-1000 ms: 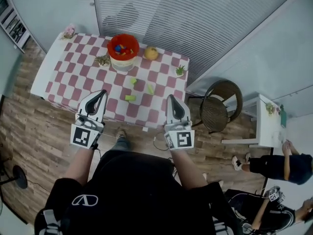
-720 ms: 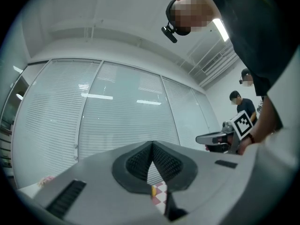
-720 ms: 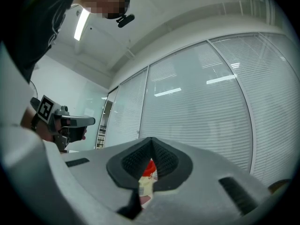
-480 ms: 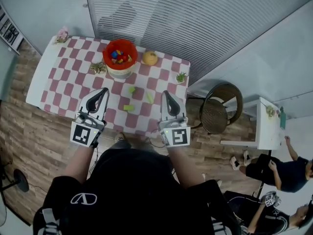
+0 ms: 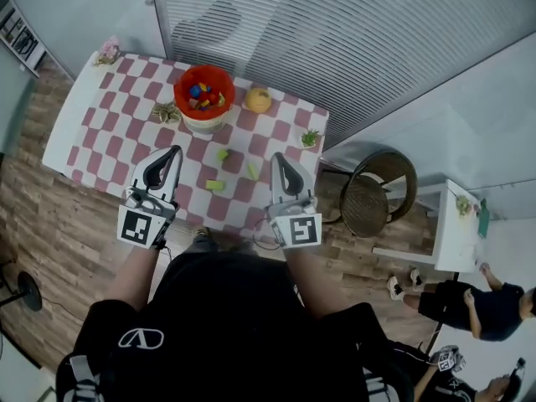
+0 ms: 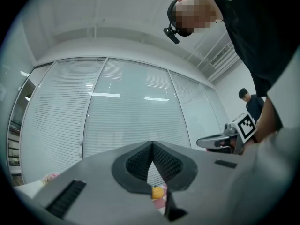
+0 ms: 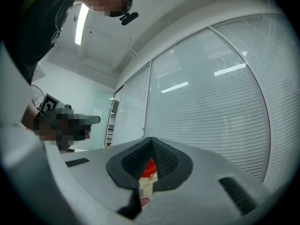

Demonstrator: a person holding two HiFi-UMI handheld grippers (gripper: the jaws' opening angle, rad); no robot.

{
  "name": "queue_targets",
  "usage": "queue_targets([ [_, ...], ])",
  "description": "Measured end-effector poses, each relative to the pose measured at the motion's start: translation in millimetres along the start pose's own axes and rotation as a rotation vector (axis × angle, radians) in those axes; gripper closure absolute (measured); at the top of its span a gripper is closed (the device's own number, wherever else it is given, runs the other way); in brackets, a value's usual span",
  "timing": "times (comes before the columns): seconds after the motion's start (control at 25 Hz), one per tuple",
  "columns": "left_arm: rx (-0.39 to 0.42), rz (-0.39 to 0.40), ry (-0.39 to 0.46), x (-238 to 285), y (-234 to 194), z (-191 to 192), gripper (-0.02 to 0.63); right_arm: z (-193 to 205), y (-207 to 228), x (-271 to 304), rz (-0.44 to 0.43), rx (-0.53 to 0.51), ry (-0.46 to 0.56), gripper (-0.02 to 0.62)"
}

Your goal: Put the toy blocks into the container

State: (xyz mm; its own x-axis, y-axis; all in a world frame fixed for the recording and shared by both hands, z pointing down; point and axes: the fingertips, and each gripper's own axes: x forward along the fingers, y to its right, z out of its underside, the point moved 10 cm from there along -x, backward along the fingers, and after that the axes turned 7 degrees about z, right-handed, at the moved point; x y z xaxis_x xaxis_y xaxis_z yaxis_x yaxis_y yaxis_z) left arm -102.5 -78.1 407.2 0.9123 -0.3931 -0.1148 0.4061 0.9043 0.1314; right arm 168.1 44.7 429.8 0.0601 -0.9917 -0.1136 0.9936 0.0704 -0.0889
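Observation:
On the red-and-white checked table (image 5: 92, 132), a red container (image 5: 204, 93) at the back holds several coloured blocks. Three green blocks lie loose on the cloth in front of it: one (image 5: 222, 154) nearest the container, one (image 5: 252, 171) to its right, one (image 5: 215, 185) closer to me. My left gripper (image 5: 172, 152) hovers shut and empty over the cloth left of the blocks. My right gripper (image 5: 278, 159) hovers shut and empty just right of them. In the left gripper view the left gripper (image 6: 152, 144) has its tips together. Past the right gripper (image 7: 150, 139) in its own view, the container (image 7: 150, 168) shows.
A yellow-orange fruit (image 5: 257, 100) sits right of the container. Small plants (image 5: 166, 112) (image 5: 310, 137) and a pink flower (image 5: 106, 53) stand on the cloth. A round chair (image 5: 381, 193) and a white side table (image 5: 456, 224) are to the right. A person (image 5: 469, 304) is at lower right.
Both grippers have moved forward from the table's near edge to over the cloth, either side of the green blocks. Both stayed shut and empty.

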Motion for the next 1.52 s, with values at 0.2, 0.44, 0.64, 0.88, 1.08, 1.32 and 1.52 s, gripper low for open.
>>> queue_targets([
  [0.2,-0.016,-0.005,-0.003,3.6,3.3,4.4,0.6,10.5,-0.4,16.5,0.001,-0.029,-0.008,0.062],
  [0.44,-0.037,-0.006,-0.019,5.2,4.0,9.9,0.6,22.7,3.8,29.5,-0.022,-0.022,-0.083,0.025],
  [0.64,-0.042,-0.009,-0.012,5.0,3.0,11.6,0.6,54.9,7.0,36.9,-0.036,-0.025,-0.206,0.061],
  [0.88,-0.039,0.001,-0.008,7.6,4.8,9.4,0.6,102.9,9.7,46.2,-0.061,-0.037,-0.391,0.094],
  [1.08,-0.036,0.007,-0.016,8.8,7.4,10.0,0.6,151.5,8.1,52.5,-0.105,-0.043,-0.567,0.12],
  [1.32,-0.044,-0.001,-0.026,7.0,8.0,11.7,0.6,208.7,7.7,56.3,-0.142,-0.019,-0.812,0.137],
  [1.52,-0.04,-0.001,-0.036,6.2,8.9,12.8,0.6,245.4,6.1,57.6,-0.178,0.01,-1.005,0.158],
])
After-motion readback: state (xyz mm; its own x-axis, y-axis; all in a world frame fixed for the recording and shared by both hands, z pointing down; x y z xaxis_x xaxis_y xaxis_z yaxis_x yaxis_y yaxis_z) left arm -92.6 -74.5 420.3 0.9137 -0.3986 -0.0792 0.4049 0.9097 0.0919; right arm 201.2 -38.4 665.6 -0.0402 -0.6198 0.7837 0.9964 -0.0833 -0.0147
